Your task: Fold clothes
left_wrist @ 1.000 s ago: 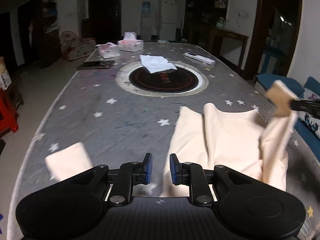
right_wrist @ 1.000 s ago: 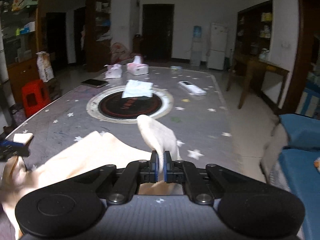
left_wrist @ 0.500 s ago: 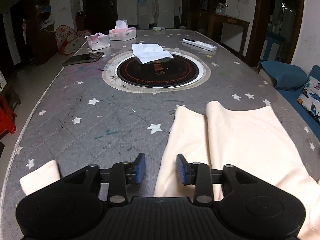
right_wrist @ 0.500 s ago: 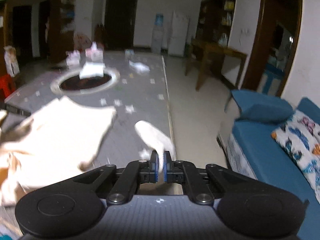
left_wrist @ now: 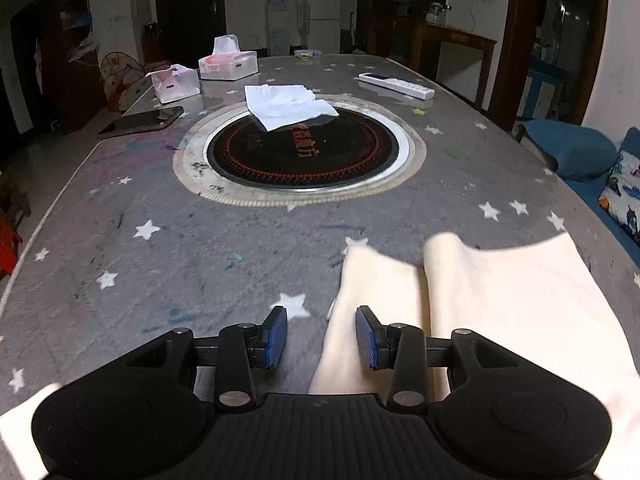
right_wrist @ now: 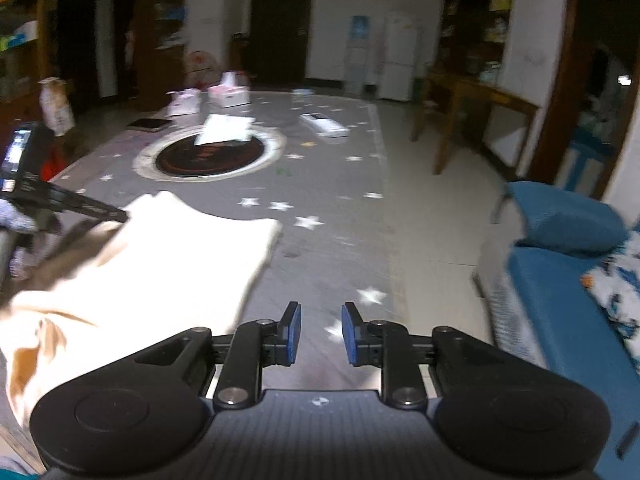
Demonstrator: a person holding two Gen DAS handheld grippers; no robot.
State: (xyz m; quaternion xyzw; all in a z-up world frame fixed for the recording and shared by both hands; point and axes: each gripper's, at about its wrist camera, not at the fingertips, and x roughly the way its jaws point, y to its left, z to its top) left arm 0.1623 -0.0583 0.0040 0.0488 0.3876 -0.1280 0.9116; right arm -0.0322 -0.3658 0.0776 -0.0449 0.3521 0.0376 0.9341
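Observation:
A cream garment (left_wrist: 500, 312) lies spread flat on the grey star-patterned table (left_wrist: 160, 280), with a lengthwise fold ridge near its left side. My left gripper (left_wrist: 321, 338) hovers open over the garment's near left edge, which runs under the gap; its pads do not press the cloth. In the right wrist view the same garment (right_wrist: 168, 264) lies to the left. My right gripper (right_wrist: 322, 334) is over bare table beside it, its jaws opening with nothing between them. A second cream piece (left_wrist: 20, 420) shows at the near left corner.
A round black hotplate (left_wrist: 300, 152) sits mid-table with a white cloth (left_wrist: 284, 104) on it. Behind are two tissue boxes (left_wrist: 228, 64), a phone (left_wrist: 140, 122) and a white power strip (left_wrist: 396, 85). A blue sofa (right_wrist: 560, 280) runs along the table's right edge.
The right gripper let go of the cream cloth end it pinched, and its jaws parted. The left gripper opened wider and moved in over the garment's left edge. The garment settled flat.

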